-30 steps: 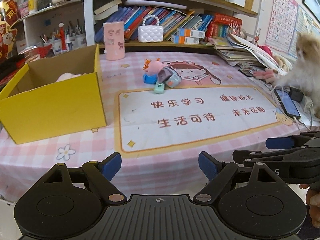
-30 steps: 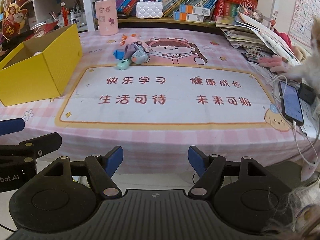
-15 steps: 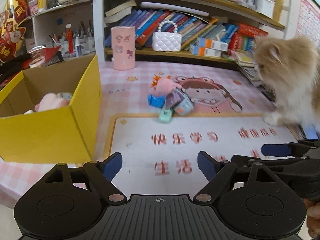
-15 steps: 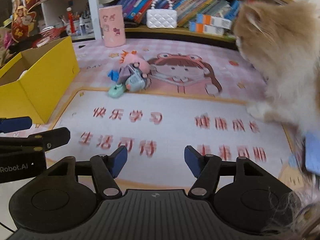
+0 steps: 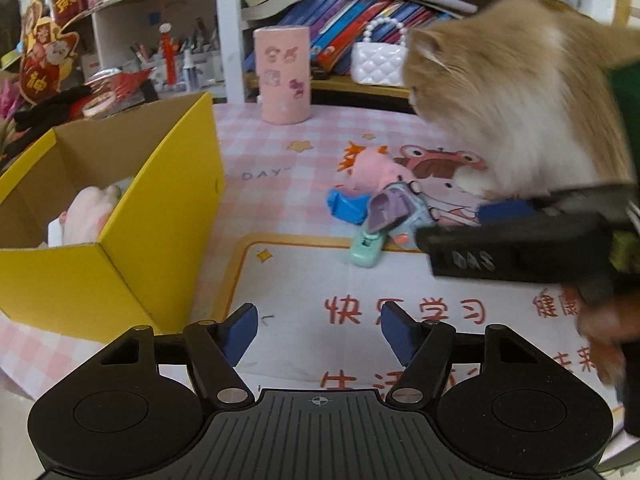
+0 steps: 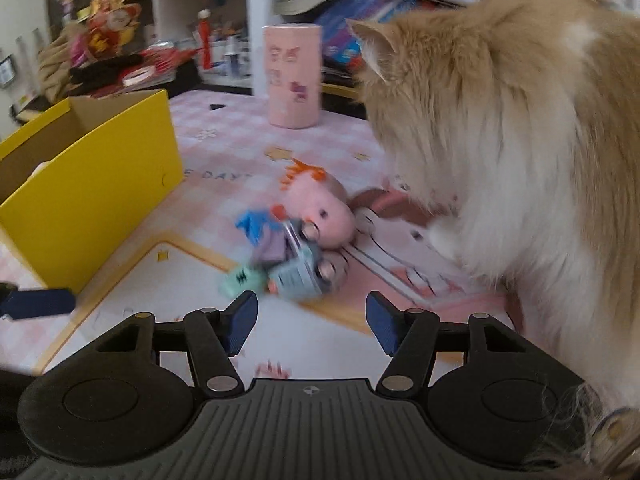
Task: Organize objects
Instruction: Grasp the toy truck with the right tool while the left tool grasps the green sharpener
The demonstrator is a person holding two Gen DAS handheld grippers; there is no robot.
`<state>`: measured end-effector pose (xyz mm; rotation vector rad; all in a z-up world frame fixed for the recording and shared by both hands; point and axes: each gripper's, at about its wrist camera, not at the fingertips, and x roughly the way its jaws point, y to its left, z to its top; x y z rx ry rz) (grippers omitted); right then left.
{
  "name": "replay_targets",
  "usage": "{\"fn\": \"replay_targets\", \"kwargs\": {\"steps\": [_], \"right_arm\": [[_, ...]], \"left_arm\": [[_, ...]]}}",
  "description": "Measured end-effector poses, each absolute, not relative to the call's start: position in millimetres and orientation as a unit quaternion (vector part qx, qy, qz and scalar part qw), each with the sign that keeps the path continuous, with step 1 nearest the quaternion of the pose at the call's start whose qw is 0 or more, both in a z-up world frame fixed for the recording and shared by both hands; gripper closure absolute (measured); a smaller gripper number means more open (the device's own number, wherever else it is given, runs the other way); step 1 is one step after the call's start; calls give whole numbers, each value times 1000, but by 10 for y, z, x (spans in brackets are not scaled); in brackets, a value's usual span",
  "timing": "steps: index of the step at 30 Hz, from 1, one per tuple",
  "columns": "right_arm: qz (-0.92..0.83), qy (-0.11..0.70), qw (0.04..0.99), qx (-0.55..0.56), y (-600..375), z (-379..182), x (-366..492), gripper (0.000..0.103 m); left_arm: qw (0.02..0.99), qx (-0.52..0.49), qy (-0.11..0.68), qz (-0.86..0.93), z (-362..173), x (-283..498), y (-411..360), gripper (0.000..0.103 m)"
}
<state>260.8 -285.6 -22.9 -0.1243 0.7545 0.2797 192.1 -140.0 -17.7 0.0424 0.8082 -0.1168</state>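
Note:
A small pile of toys lies on the table: a pink plush pig (image 5: 374,170) (image 6: 324,216), a blue piece (image 5: 346,206), a grey-blue toy car (image 6: 302,270) and a mint green item (image 5: 366,248) (image 6: 240,282). A yellow cardboard box (image 5: 120,248) (image 6: 92,184) stands at the left with a pink plush (image 5: 90,212) inside. My left gripper (image 5: 318,334) is open and empty, short of the pile. My right gripper (image 6: 310,320) is open and empty, just in front of the toy car; its body shows in the left wrist view (image 5: 516,248).
A fluffy orange-and-white cat (image 5: 516,104) (image 6: 512,152) stands on the table right beside the toys. A pink cylinder holder (image 5: 283,74) (image 6: 294,76) stands at the back. A white bead-handled purse (image 5: 378,62) and books sit on the shelf behind.
Both grippers have moved forward over the table toward the toy pile, the right one farther. The cat has stepped in from the right, close to the toys.

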Motion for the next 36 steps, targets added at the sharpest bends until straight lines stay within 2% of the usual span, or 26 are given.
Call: {"fn": "replay_targets", "kwargs": {"steps": [5, 7, 9, 11, 23, 26, 28, 30, 36], "right_arm": [[169, 371, 908, -94, -2692, -357, 2955, 43], [175, 379, 903, -103, -2643, -426, 3074, 46], [185, 382, 901, -95, -2633, -456, 3125, 63], [188, 386, 900, -83, -2667, -431, 3121, 63], [124, 361, 924, -8, -3179, -112, 2713, 63], [123, 355, 927, -2, -3220, -60, 2664, 63], [118, 351, 929, -8, -3242, -38, 2635, 63], [113, 351, 930, -8, -3256, -28, 2600, 63], [89, 354, 931, -10, -3237, -11, 2456, 63]], "left_arm": [[916, 16, 398, -38, -189, 1972, -1405, 35], [917, 13, 398, -37, -193, 2003, -1421, 35], [916, 13, 399, -39, -210, 2049, -1452, 36], [915, 13, 401, -44, -234, 2105, -1496, 42], [912, 22, 403, -76, -438, 2749, -1896, 44], [910, 37, 405, -80, -511, 2850, -1991, 53], [907, 42, 410, -84, -558, 2887, -2014, 70], [904, 41, 416, -88, -597, 2918, -2004, 80], [910, -13, 400, -106, -475, 2804, -1787, 81]]}}
